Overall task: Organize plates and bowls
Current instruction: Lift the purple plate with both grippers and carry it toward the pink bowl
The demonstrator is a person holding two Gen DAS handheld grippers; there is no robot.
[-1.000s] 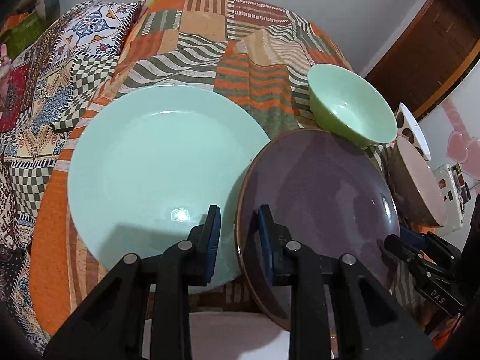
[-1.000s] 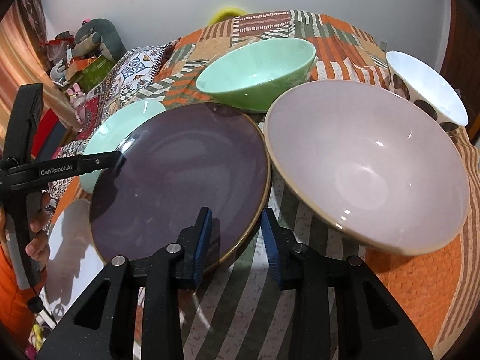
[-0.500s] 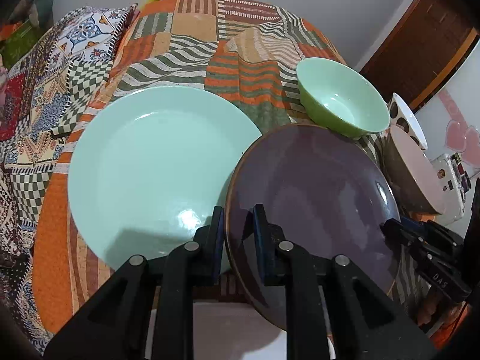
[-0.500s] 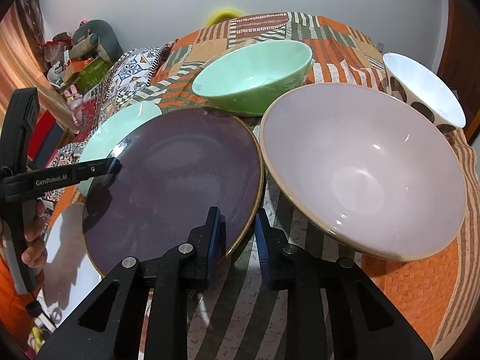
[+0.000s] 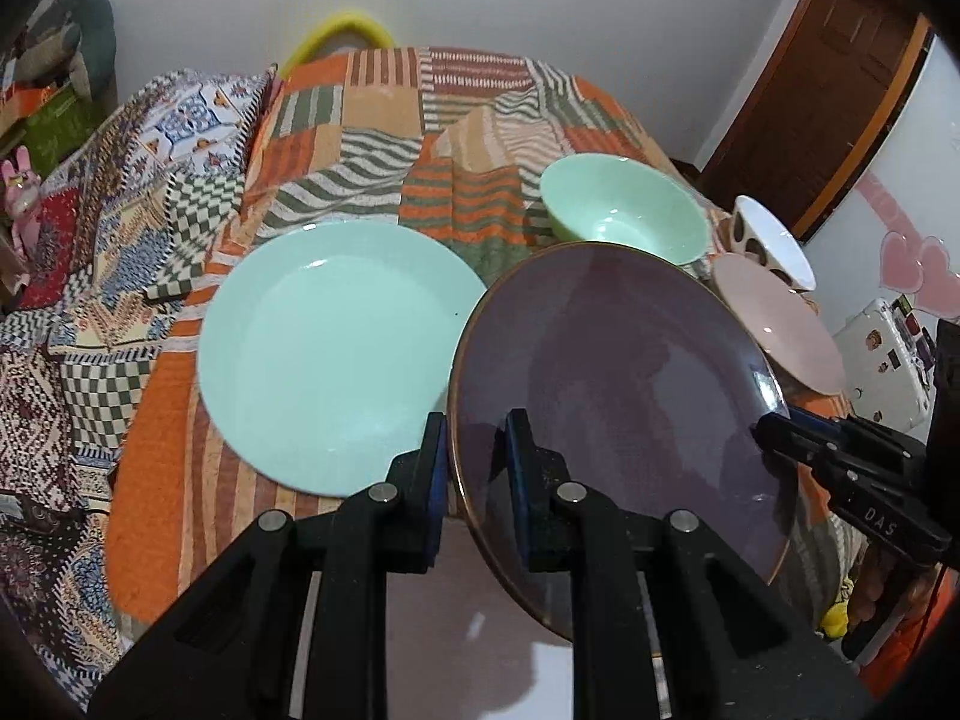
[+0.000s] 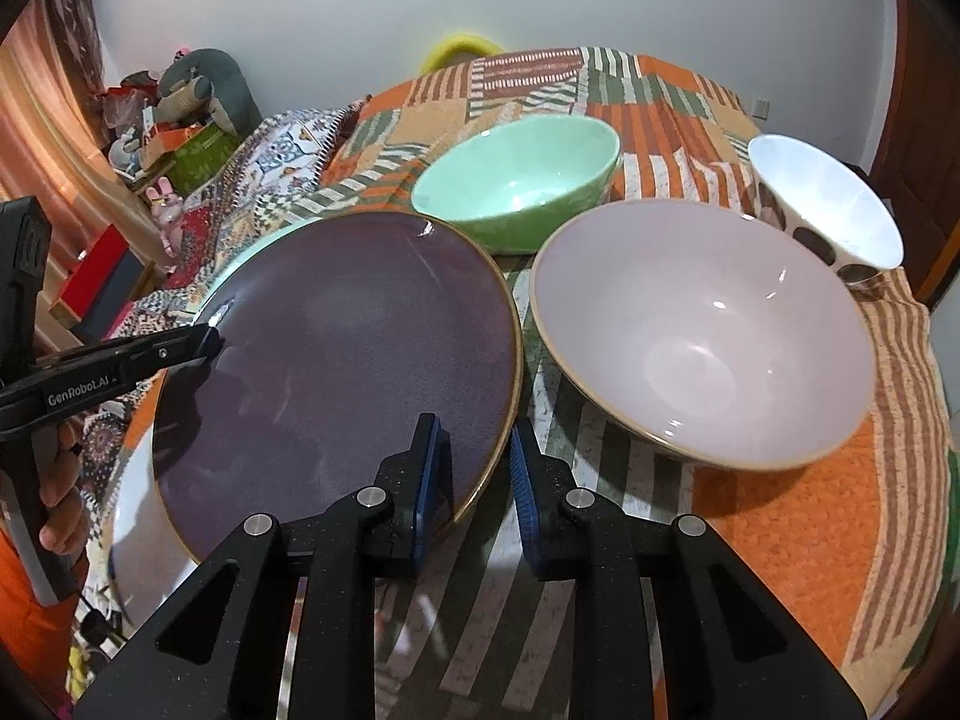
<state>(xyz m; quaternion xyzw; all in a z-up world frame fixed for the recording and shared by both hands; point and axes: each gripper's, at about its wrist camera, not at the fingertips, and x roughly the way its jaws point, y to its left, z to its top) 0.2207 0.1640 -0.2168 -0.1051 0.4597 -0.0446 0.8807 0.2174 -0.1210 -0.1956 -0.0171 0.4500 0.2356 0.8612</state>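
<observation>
**Purple plate pinched at both rims**

Above the patchwork bedspread (image 5: 384, 120), the glossy dark purple plate (image 5: 618, 396) with its thin gold rim sits tilted, gripped from opposite sides. The left gripper (image 5: 474, 468) clamps its near edge between blue ribbed pads; the right gripper (image 6: 474, 468) straddles the opposite rim, jaws narrow, the plate's edge between them.

Just beside it lies a smooth mint-green plate (image 5: 330, 348), round and flat. Behind stands a green bowl (image 6: 516, 180). A wide pink bowl (image 6: 702, 330) with a tan rim rests close at right, and a white bowl (image 6: 828, 210) with dark spots sits beyond.
</observation>
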